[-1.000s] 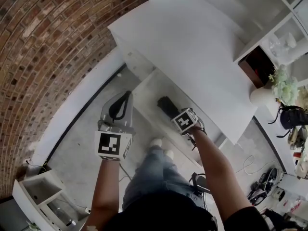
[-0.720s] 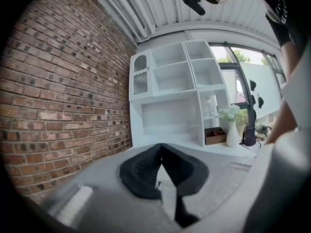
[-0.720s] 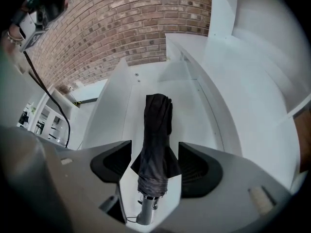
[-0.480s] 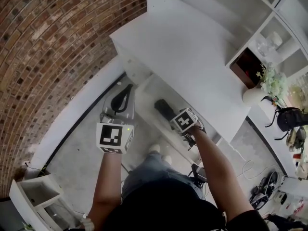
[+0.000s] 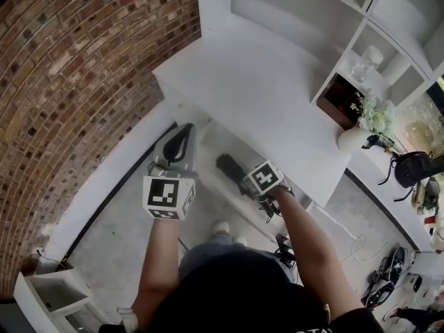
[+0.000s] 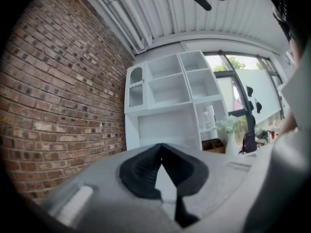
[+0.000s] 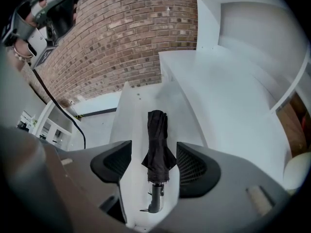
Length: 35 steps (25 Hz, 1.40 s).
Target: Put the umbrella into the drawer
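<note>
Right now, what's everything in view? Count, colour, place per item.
umbrella: 1, black, folded, lying in the open drawer
drawer: 1, white, pulled out below the desk top
desk top: 1, white, beside the brick wall
brick wall: 1, red-brown, left of the desk
shelf unit: 1, white, behind the desk top
vase of flowers: 1, white vase, pale flowers, by the desk's right end
small shelf unit: 1, white, floor, lower left
left gripper: 1, grey, black pads, jaws together, empty
right gripper: 1, grey, jaws apart, umbrella beyond them, not gripped
</note>
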Each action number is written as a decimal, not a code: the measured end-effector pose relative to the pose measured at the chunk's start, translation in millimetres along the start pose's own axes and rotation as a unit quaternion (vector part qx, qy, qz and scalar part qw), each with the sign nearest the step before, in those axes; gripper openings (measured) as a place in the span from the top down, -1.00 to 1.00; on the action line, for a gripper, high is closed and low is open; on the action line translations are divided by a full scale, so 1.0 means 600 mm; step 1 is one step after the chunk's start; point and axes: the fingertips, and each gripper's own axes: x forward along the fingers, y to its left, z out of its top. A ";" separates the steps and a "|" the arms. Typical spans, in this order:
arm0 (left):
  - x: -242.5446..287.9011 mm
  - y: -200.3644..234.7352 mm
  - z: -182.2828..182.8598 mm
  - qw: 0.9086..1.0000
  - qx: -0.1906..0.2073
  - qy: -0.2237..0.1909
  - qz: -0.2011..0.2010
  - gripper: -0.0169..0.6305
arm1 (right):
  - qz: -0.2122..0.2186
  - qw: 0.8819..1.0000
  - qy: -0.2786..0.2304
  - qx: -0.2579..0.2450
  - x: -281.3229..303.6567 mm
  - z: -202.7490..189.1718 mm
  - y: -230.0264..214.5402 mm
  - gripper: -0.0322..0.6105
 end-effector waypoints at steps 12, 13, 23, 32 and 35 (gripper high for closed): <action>0.016 -0.033 0.027 1.000 0.001 -0.021 -0.021 0.95 | -0.034 0.992 -0.123 0.014 -0.106 0.045 -0.016 0.00; 0.018 -0.036 0.028 1.000 0.001 -0.022 -0.023 0.95 | -0.027 0.989 -0.145 0.014 -0.119 0.054 -0.011 0.00; 0.033 -0.071 0.040 0.999 0.003 -0.028 -0.043 0.95 | -0.076 0.951 -0.292 0.060 -0.268 0.079 -0.032 0.00; 0.034 -0.092 0.055 0.998 0.004 -0.038 -0.056 0.95 | -0.128 0.912 -0.387 0.047 -0.408 0.076 -0.032 0.30; 0.034 -0.096 0.061 0.997 0.005 -0.040 -0.059 0.95 | -0.152 0.887 -0.433 0.041 -0.468 0.079 -0.029 0.62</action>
